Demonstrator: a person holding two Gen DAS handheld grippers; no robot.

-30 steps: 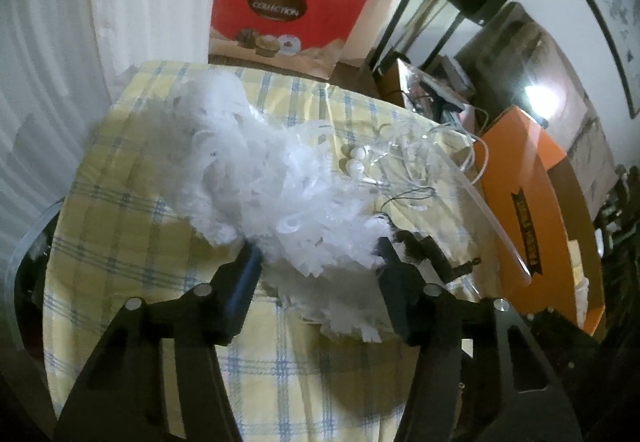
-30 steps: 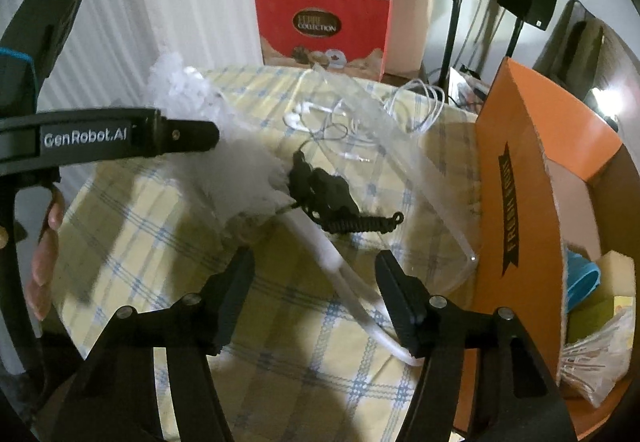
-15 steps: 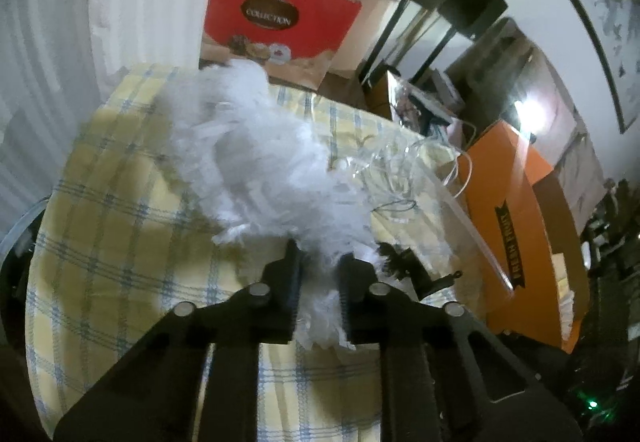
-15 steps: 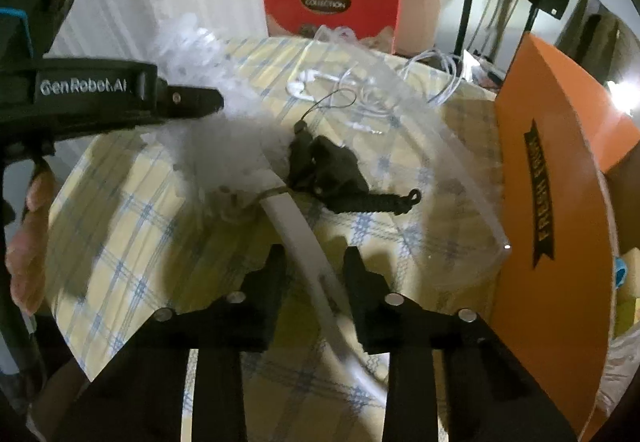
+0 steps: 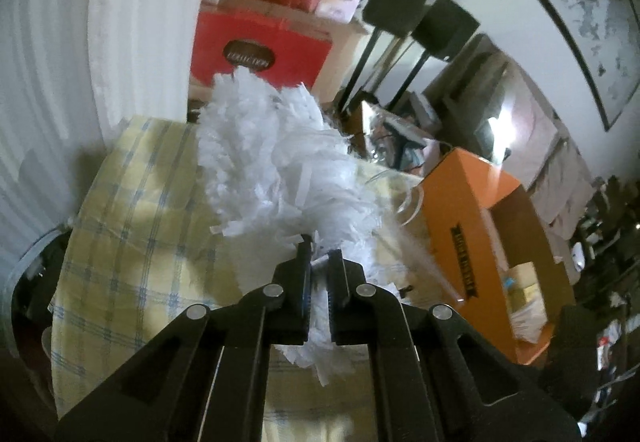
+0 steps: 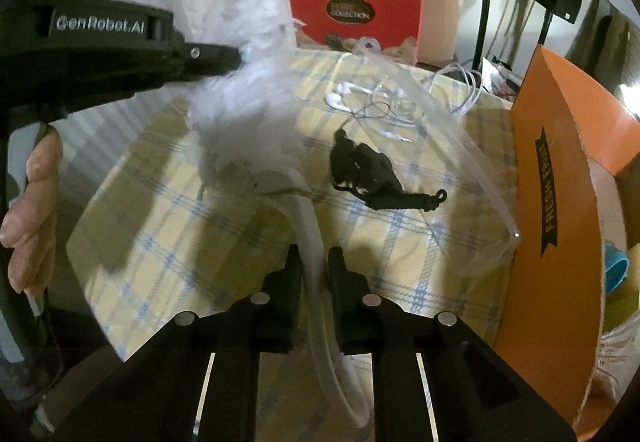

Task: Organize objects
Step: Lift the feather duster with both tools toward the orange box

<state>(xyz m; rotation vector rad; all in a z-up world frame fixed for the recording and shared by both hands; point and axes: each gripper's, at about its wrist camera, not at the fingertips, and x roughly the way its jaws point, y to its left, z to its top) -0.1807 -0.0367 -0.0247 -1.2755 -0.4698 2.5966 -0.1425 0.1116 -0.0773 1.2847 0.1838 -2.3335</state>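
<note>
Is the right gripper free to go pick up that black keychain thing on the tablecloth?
Probably not yet: the right gripper is closing on the duster's white handle. The black keychain lies uncovered just beyond.

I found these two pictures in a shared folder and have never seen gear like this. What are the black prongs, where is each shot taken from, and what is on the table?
There is no robot here. A person holds a hand tool with two jaws in each hand, and each tool carries a wide-angle camera looking along its jaws, hence the round, bent pictures.

The left tool's view shows the left gripper shut on the white fluffy head of a duster. In the right tool's view, the right gripper is closing on the duster's pale handle, which runs between its jaws. The same view shows the left tool from the side, with the person's hand on it.

On the yellow checked tablecloth lie a black corded gadget, white earphones and a clear plastic sheet. An orange cardboard box stands at the right.
</note>
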